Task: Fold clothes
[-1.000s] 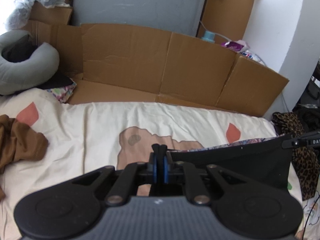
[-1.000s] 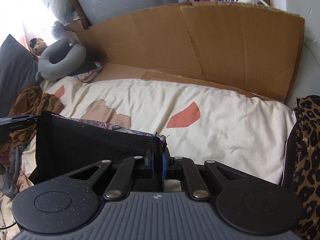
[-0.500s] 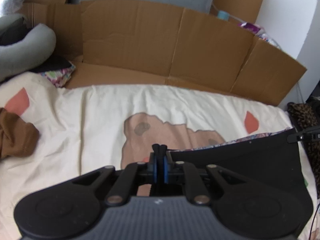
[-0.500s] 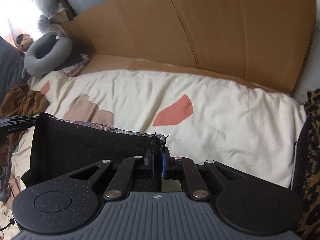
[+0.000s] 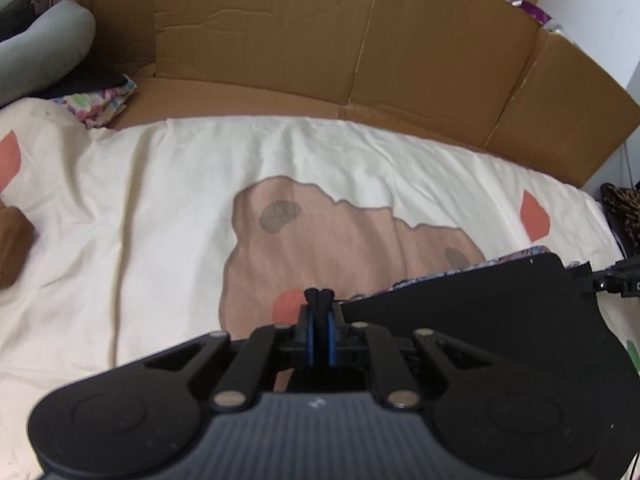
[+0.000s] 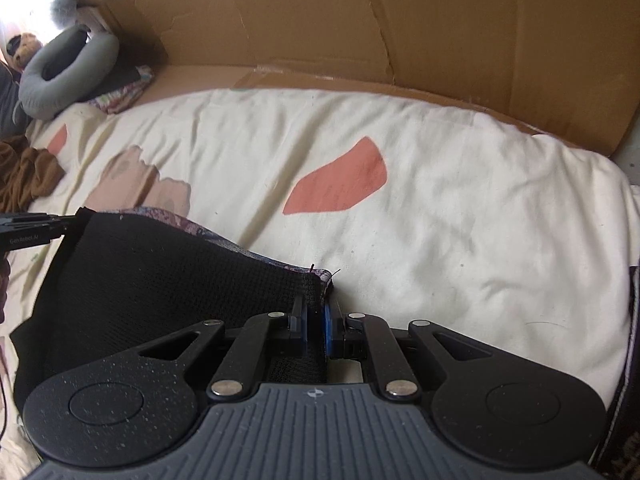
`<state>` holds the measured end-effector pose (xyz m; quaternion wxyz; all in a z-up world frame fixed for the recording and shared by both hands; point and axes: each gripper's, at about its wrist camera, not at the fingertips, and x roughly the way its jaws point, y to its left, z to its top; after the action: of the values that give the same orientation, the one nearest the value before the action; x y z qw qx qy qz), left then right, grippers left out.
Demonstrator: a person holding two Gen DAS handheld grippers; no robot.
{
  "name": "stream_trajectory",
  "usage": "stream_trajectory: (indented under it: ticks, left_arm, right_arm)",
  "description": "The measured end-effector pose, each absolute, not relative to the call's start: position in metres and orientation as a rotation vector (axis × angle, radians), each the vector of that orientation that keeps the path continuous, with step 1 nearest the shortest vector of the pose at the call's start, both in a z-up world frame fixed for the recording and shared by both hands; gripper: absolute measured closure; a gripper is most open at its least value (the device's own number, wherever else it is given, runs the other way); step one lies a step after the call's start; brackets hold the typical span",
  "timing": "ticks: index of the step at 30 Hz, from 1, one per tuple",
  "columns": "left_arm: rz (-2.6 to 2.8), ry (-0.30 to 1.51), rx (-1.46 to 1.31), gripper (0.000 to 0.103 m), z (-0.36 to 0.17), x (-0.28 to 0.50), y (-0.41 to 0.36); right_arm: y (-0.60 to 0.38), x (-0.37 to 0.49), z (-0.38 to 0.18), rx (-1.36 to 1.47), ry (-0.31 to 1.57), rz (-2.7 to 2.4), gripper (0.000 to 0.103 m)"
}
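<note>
The black mesh garment (image 6: 152,280), with a patterned layer peeking along its top edge, is stretched out flat just above the near edge of the bed (image 6: 440,184). That's because each claw is pinching a top corner: the right gripper (image 6: 316,312) is clamped on one and the left gripper (image 5: 319,308) on the other. Holding it taut like that probably keeps the edge straight for laying or folding over, while the brown garment (image 6: 28,176) sits bunched at the bed's left edge, well apart.

Both tools (image 5: 319,298) (image 6: 316,312) clamped tight, level.
</note>
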<state>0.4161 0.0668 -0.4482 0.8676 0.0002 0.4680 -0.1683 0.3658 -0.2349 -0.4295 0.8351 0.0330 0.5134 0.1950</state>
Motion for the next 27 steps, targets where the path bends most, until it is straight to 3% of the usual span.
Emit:
stream_trajectory:
  ticks: [4, 13, 27]
  left_arm:
    - [-0.301, 1.002, -0.029, 0.077, -0.446, 0.418, 0.068]
    - [-0.231, 0.998, 0.002, 0.071, -0.417, 0.407, 0.065]
    - [-0.284, 0.984, -0.046, 0.070, -0.380, 0.389, 0.035]
  right_arm:
    - [-0.229, 0.367, -0.428, 0.034, 1.097, 0.397, 0.094]
    - [-0.234, 0.359, -0.383, -0.035, 1.023, 0.338, 0.089]
    - [-0.171, 0.341, -0.342, -0.021, 0.933, 0.484, 0.089]
